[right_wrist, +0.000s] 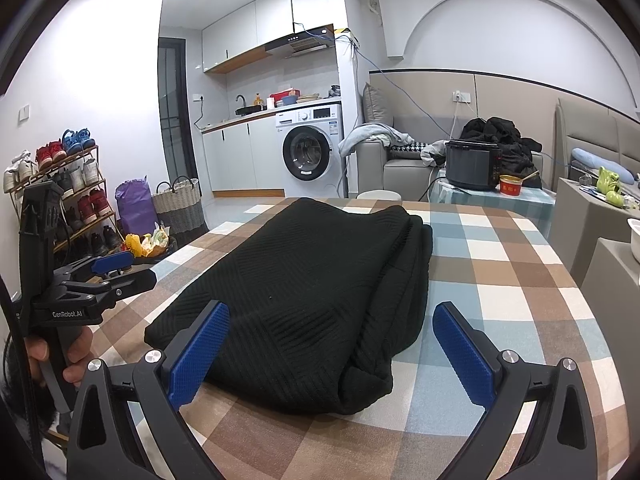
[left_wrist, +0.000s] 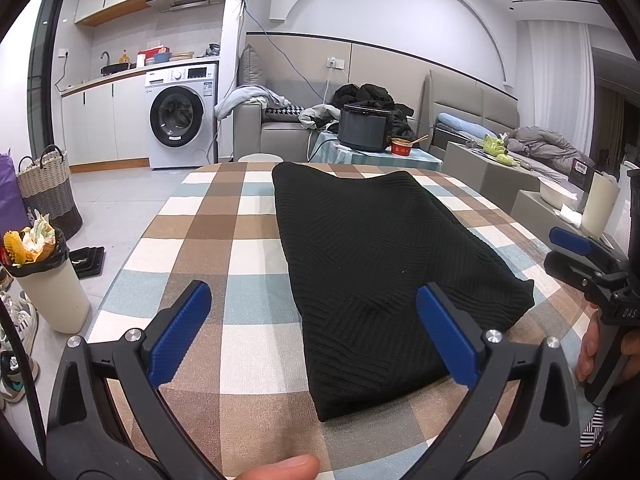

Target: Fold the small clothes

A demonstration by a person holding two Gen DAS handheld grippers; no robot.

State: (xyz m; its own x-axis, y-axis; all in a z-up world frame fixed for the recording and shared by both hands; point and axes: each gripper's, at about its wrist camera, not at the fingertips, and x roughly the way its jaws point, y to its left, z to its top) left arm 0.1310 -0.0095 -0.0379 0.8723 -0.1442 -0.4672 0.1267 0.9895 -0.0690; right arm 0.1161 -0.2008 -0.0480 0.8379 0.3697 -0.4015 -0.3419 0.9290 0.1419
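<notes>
A black ribbed knit garment [left_wrist: 372, 264] lies folded into a long strip on the checked tablecloth [left_wrist: 224, 248]; it also shows in the right wrist view [right_wrist: 312, 292], with stacked layers along its right edge. My left gripper [left_wrist: 314, 304] is open and empty, just above the near left end of the garment, its right finger over the cloth. My right gripper [right_wrist: 332, 320] is open and empty, straddling the garment's near end. The right gripper also shows at the right edge of the left wrist view [left_wrist: 592, 264]. The left gripper shows at the left of the right wrist view [right_wrist: 108, 272].
The table [right_wrist: 520, 264] ends in front of a sofa with clothes [left_wrist: 360, 100]. A black cooker [left_wrist: 364, 128] and a red bowl [left_wrist: 401, 147] stand on a small table behind. A full bin [left_wrist: 48, 276], a basket [left_wrist: 48, 188] and a shoe rack [right_wrist: 60, 192] stand on the left.
</notes>
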